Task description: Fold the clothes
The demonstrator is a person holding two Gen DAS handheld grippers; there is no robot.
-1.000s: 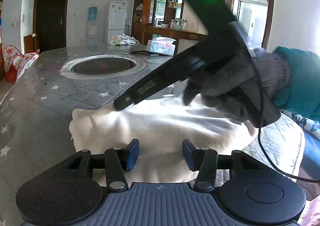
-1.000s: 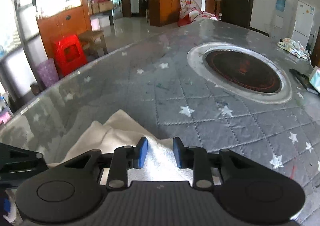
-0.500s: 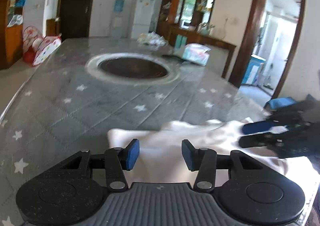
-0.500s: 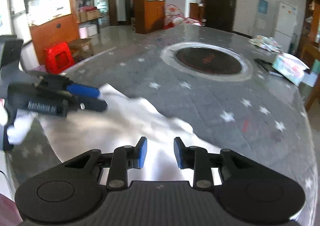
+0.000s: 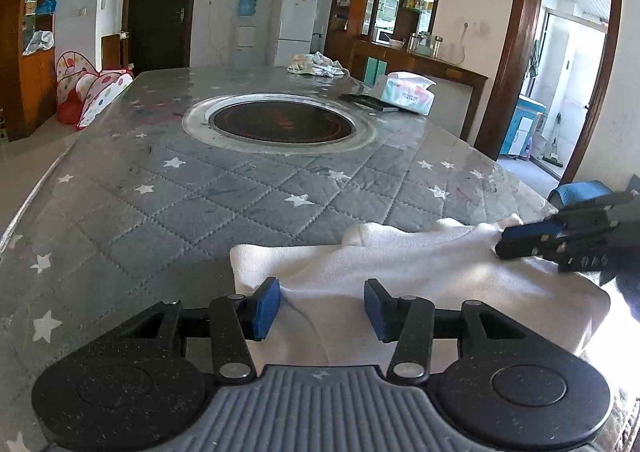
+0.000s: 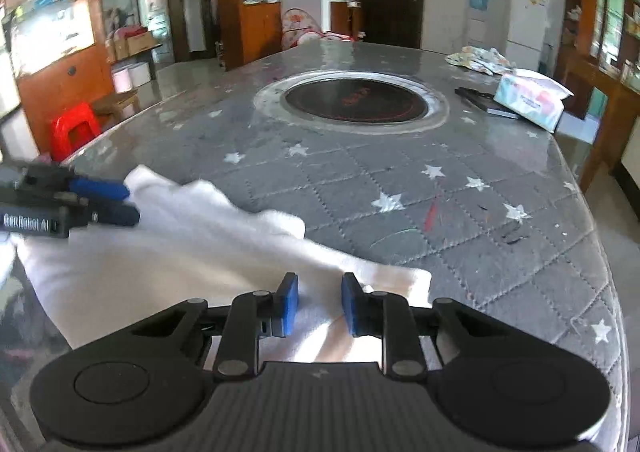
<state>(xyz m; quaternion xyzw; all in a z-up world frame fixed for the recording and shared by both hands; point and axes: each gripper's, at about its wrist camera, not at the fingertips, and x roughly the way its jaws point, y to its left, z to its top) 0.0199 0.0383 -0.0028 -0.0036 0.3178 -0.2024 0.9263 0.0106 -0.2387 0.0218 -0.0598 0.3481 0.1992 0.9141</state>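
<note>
White garment (image 5: 400,276) on the grey table (image 5: 200,203) — soft, light (limp, I judge), best pinched at corners; my left gripper (image 5: 322,308) gapes unclenched, right gripper (image 6: 319,304) closing, not yet gripping.

Both rigs identical: left black plastic two-finger gripper (image 5: 320,308), right black plastic two-finger gripper (image 6: 319,304). Blue rubber pads (image 5: 264,308), silver pivot screws, ribbed grey centre housing, round black side discs, white lettering.
</note>
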